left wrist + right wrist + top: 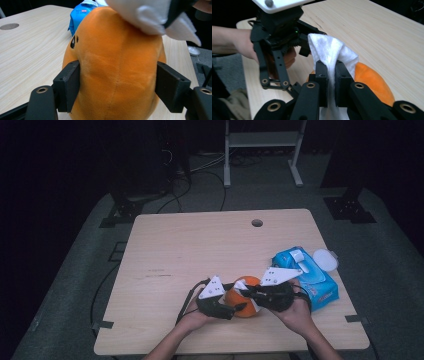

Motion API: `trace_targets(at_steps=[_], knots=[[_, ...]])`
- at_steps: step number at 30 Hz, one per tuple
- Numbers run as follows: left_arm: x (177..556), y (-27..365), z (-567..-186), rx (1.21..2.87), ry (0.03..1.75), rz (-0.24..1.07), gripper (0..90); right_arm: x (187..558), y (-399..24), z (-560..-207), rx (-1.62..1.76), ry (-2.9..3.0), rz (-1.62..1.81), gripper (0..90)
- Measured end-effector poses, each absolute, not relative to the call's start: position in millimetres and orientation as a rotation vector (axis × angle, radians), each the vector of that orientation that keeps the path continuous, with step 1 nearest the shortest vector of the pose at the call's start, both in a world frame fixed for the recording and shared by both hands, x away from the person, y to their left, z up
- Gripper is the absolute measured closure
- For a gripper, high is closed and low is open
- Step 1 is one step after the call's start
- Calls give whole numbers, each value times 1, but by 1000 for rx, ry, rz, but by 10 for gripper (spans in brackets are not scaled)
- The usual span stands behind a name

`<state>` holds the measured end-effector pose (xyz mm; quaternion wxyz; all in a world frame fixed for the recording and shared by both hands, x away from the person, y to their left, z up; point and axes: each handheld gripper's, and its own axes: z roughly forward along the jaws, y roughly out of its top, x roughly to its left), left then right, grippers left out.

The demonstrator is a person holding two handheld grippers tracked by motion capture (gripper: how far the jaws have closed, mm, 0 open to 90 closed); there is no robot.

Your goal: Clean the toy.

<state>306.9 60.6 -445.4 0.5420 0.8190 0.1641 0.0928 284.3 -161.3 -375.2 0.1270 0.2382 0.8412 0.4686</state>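
Two tongs [239, 307] [248, 292], one orange plush toy [239, 301], one white wipe [332, 52], one blue wipes pack [306, 276]

A pale, wood-grained rectangular worktop [200, 250] with rounded corners carries everything here. Near its far edge, right of the middle, a small round hole [257, 223] is cut through the board. A rounded orange plush toy [240, 302] rests on the worktop near the front edge, somewhat right of centre. Just to its right, near the right edge, lies a blue soft pack of wet wipes [307, 277] with a white flip lid on top. A small white round lid [325, 259] sits at the pack's far right corner, close beside it. The worktop stands on grey carpeted floor [75, 285].
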Motion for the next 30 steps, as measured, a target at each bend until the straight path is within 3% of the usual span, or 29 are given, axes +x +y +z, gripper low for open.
trace_targets(at_steps=[6,12,19,25,30], knots=[[307,61,-446,1941,362,205,287,304,-194,-381,864,2390,1393,829],[311,59,-448,1946,394,178,120,304,-197,-384,870,2390,1369,828],[310,59,-449,1944,401,211,257,290,-171,-375,762,2423,1391,827],[310,62,-448,1938,396,212,297,291,-166,-375,730,2422,1355,828],[313,58,-450,1935,400,171,143,301,-195,-380,854,2392,1379,827]])
